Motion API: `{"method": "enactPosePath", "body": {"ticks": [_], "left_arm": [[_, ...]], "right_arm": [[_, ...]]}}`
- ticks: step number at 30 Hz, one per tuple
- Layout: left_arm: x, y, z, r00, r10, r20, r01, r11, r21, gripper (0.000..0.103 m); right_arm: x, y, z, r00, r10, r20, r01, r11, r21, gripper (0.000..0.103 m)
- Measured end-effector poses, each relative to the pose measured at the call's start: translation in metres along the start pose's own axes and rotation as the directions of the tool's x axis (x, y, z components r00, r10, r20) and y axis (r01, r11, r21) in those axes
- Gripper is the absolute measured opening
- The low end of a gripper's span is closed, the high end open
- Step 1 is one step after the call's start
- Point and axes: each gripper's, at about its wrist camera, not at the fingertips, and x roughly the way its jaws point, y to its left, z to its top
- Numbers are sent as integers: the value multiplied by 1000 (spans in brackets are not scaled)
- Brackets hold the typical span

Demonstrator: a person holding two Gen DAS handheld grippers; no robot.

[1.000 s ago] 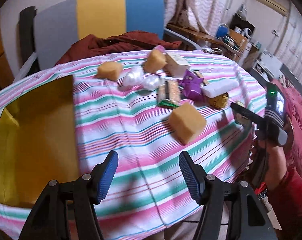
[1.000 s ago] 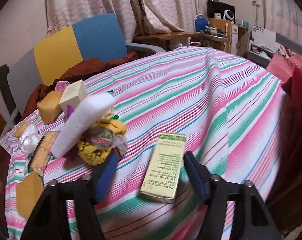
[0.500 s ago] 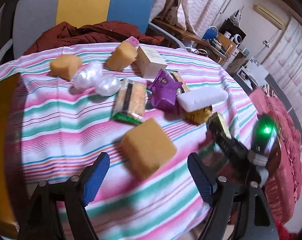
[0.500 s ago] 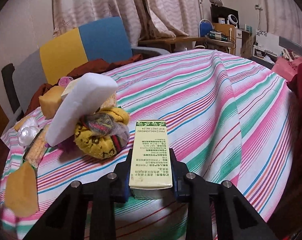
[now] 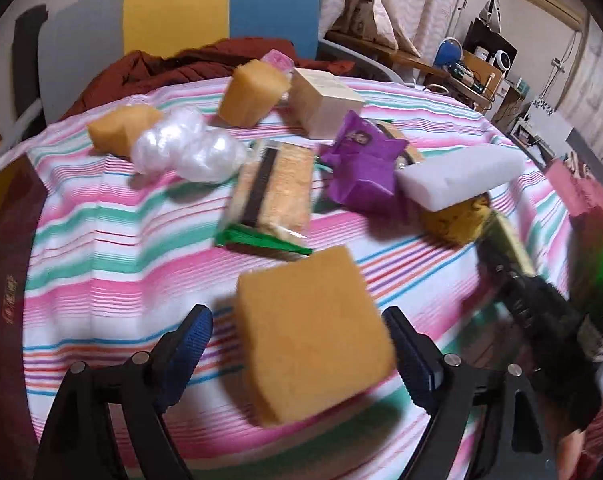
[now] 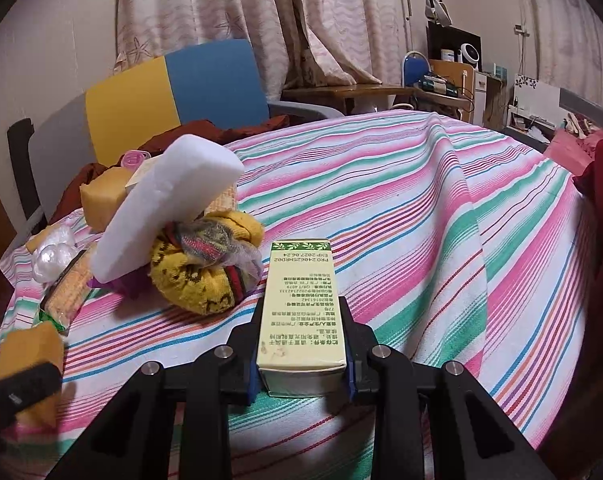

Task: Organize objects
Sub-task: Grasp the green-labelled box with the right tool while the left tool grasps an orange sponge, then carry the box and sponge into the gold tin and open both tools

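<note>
While the right gripper (image 6: 301, 344) clamps a pale green-printed carton (image 6: 299, 300) just above the striped tablecloth (image 6: 401, 208), the left gripper (image 5: 297, 344) gapes around an orange sponge (image 5: 311, 340) without touching it. Only the left view shows the purple packet (image 5: 361, 164) farther back.

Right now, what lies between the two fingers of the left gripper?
In the left wrist view, the orange sponge block lies between the open fingers of the left gripper; gaps show on both sides, so it is not gripped.
</note>
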Motion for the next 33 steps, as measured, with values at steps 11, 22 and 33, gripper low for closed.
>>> {"method": "enactPosePath", "body": {"ticks": [11, 22, 33], "left_arm": [[-7, 26, -13, 994, -84, 64, 84, 996, 4, 69], [-12, 35, -29, 986, -122, 117, 118, 992, 43, 59], [-33, 64, -51, 979, -184, 84, 190, 979, -72, 54]], "right_arm": [[-2, 0, -1, 1000, 0, 3, 0, 1000, -1, 31], [-15, 0, 5, 995, 48, -82, -44, 998, 45, 30], [-55, 32, -10, 967, 212, -145, -207, 977, 43, 30]]}}
